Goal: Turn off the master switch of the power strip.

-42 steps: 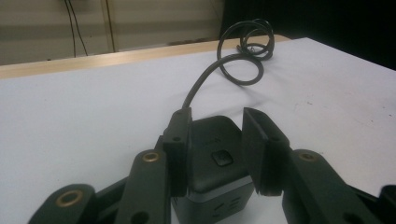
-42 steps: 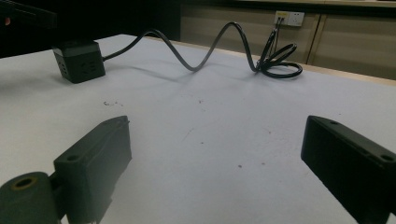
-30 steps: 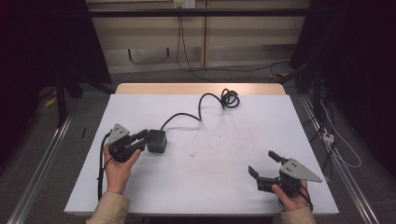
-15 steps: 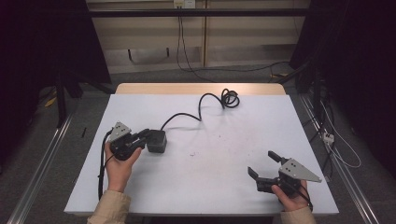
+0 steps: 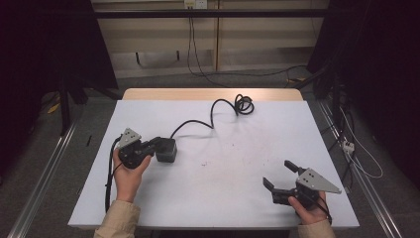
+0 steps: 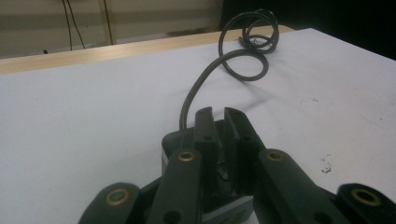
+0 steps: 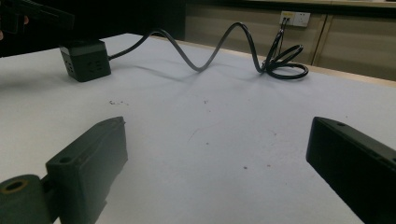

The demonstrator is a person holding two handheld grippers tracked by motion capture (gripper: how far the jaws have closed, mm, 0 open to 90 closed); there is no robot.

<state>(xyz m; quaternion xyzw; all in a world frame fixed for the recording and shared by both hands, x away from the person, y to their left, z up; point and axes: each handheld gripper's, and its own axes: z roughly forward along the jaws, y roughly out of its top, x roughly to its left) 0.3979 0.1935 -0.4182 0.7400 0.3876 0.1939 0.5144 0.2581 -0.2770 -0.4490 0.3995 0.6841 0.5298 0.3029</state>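
Near the tabletop's front right corner, the right gripper (image 5: 283,179) rests with its 2 jaws spread wide, holding nothing. Toward the left edge, the left gripper (image 5: 157,144) has just been closing and pinches something on the black power cube (image 5: 167,150). Its cable (image 5: 214,111) coils near the far edge.

Dim room, table evenly lit, soft shadows, near fingers blurred

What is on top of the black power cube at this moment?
The left claw sits over the power cube, its jaws nearly shut above its top face. The face beneath the jaws is covered, so whether they pinch anything cannot be seen.
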